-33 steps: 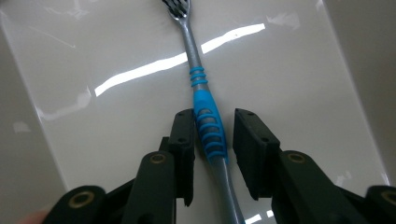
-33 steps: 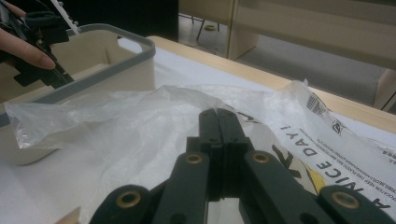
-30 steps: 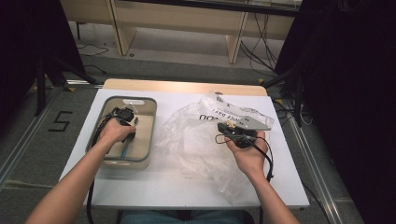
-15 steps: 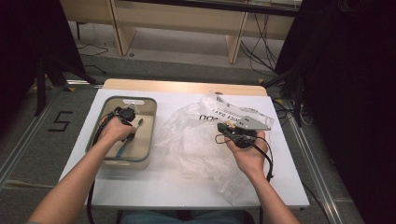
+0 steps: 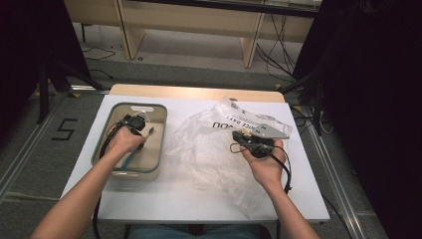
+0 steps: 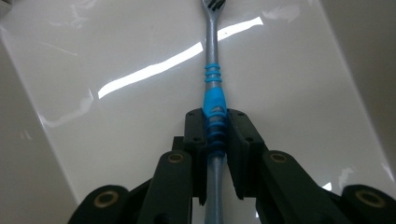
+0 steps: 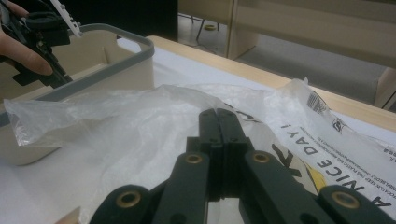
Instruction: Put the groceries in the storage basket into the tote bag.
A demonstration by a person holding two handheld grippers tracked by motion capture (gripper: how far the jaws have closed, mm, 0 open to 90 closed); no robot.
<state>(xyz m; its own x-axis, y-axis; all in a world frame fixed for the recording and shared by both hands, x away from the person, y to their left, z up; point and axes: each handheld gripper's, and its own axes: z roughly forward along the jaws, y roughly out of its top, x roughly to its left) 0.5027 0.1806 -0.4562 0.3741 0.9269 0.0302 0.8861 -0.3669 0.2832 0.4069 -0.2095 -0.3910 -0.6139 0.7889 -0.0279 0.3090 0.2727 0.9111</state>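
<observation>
While the left gripper sits down inside the beige bin, its jaws have just been closing and now pinch the toothbrush on the ribbed blue grip section, pads against both sides. The grey handle runs on ahead to the dark bristle head at the top of the left gripper view; the brush lies flat on the glossy bin floor.

- Hold point: near mid-handle, on the blue rubber. Good spot, judged least likely to slip. Head end looks free.
- Lift advice: raise straight up first, clear the grey rim, only then swing across. Dragging sideways risks catching the head on the wall.
- Keep the brush roughly level during travel; a tilt could let it pivot between the pads, since the handle is thin and round.

Right gripper: jaws fully together, and the thin film of the clear plastic bag appears caught between them, though the film is too sheer to be sure. In the high view the right hand holds it over the bag's printed end, on the white surface just beside the bin.

- Bag lies crumpled and mostly flat; the mouth is not clearly open from here. Judged next need: right side lifts and spreads the film so an opening faces the bin.
- Risk: brush head snagging loose film at entry. Feed the handle end or head end in slowly, along the bag's length.
</observation>
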